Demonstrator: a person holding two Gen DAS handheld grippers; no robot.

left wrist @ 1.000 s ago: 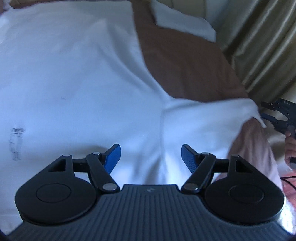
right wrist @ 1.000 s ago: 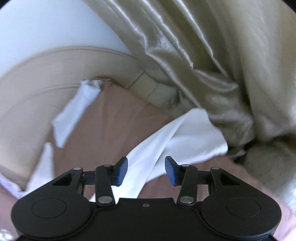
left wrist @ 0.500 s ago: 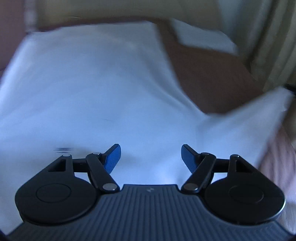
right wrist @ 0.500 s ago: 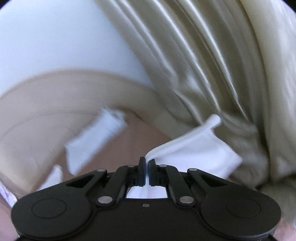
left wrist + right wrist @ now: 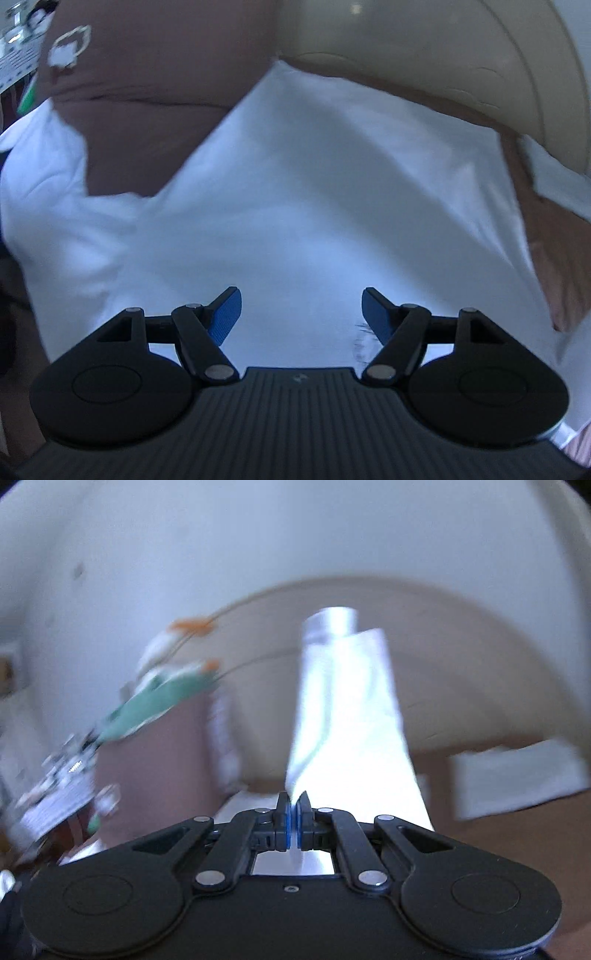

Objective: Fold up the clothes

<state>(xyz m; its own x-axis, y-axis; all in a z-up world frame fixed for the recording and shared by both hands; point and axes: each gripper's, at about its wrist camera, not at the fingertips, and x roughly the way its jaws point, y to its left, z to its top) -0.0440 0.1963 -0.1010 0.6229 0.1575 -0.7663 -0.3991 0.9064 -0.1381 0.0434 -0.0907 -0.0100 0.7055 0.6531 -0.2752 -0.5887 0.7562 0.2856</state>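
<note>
White shirt [image 5: 314,192] is spread on the brown bed [image 5: 155,122] beneath the parted, empty left gripper [image 5: 301,314], while its sleeve [image 5: 347,716], stretched up-frame, is clamped by the right gripper [image 5: 294,812].

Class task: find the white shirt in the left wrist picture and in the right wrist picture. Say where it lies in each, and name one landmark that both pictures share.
Left wrist: the white shirt fills the middle, spread flat on the brown bedspread.
Right wrist: a strip of the shirt rises from the centre, pinched in the shut right claw.
Shared landmark: the beige headboard, top right in both.
</note>
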